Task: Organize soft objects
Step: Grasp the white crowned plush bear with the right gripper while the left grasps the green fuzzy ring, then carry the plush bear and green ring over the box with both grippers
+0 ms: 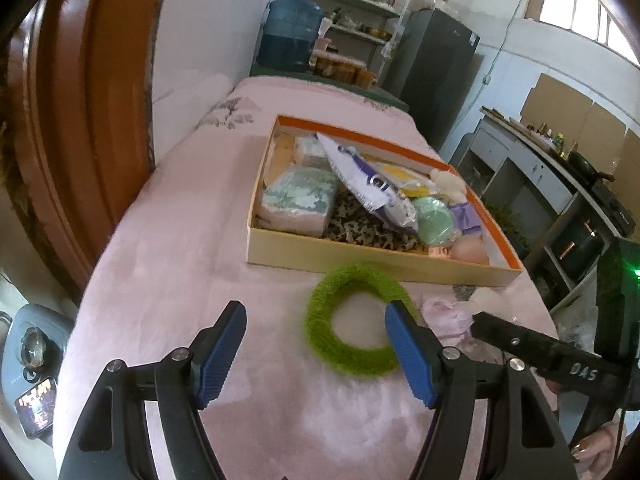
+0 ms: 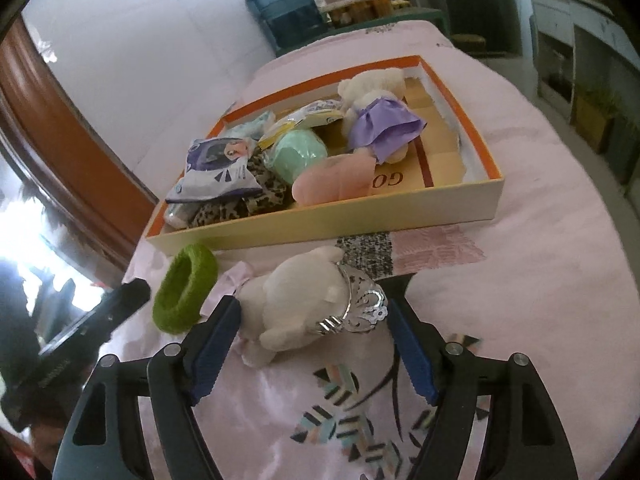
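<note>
Fuzzy green ring point(image 1: 354, 320), pink bedspread point(image 1: 168, 280)

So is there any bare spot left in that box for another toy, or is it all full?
The box has one bare patch: its right end, between the purple-dressed plush and the orange-edged right wall. The left and middle are crowded with packets, leopard cloth and a green ball. Outside, the pink bedspread left of the box lies bare.

My left wrist camera looks forward and down along its fingers, close over the pink bedspread point(image 1: 168, 264). My right one does likewise from the right. Both share the shallow box point(image 1: 360, 264) and green fuzzy ring point(image 2: 185, 289).
</note>
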A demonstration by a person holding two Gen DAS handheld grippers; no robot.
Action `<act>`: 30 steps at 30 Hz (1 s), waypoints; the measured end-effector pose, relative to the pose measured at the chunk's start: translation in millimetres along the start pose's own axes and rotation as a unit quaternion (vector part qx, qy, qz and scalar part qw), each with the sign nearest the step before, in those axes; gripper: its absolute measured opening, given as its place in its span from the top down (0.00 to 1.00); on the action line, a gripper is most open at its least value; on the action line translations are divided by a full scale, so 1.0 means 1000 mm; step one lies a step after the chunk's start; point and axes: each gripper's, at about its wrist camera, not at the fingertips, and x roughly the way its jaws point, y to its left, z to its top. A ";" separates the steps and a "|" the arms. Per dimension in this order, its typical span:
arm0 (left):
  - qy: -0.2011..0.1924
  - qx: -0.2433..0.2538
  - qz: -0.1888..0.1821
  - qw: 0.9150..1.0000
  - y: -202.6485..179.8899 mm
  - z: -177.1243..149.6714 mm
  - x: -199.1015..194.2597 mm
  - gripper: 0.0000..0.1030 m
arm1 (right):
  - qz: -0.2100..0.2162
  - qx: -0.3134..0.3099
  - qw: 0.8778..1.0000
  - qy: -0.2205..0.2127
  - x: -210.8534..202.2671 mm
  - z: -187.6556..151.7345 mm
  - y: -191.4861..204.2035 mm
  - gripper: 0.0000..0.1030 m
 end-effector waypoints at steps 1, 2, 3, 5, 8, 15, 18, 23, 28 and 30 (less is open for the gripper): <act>0.007 -0.001 -0.001 1.000 0.000 0.000 0.005 0.31 | 0.004 0.003 1.000 0.000 0.000 0.000 -0.001 0.24; 0.014 -0.002 -0.002 1.000 0.001 0.000 0.009 0.31 | 0.009 0.007 1.000 0.000 0.002 0.001 -0.002 0.24; 0.022 -0.004 -0.004 1.000 0.001 0.000 0.014 0.31 | 0.013 0.009 1.000 -0.001 0.002 0.002 -0.003 0.24; 0.033 -0.004 -0.002 0.999 0.002 -0.001 0.022 0.31 | 0.022 0.012 1.000 -0.002 0.004 0.004 -0.004 0.24; 0.035 0.005 0.002 0.999 -0.001 0.000 0.026 0.31 | 0.039 0.017 0.999 -0.002 0.006 0.006 -0.004 0.24; 0.035 0.000 0.002 0.999 0.003 -0.001 0.027 0.81 | 0.076 0.030 0.997 0.002 0.007 0.011 -0.002 0.53; 0.039 -0.015 -0.015 0.999 0.008 -0.002 0.026 0.86 | 0.069 0.017 0.997 -0.002 0.003 0.011 0.003 0.57; 0.034 -0.011 -0.018 0.999 0.005 -0.002 0.021 0.87 | 0.064 0.005 0.998 -0.008 -0.004 0.010 0.009 0.59; 0.021 -0.003 -0.016 1.000 0.000 -0.002 0.010 0.87 | 0.054 -0.006 0.998 -0.015 -0.010 0.009 0.015 0.60; 0.014 0.001 -0.013 1.000 -0.001 -0.002 0.005 0.87 | 0.049 -0.011 0.999 -0.019 -0.014 0.008 0.017 0.60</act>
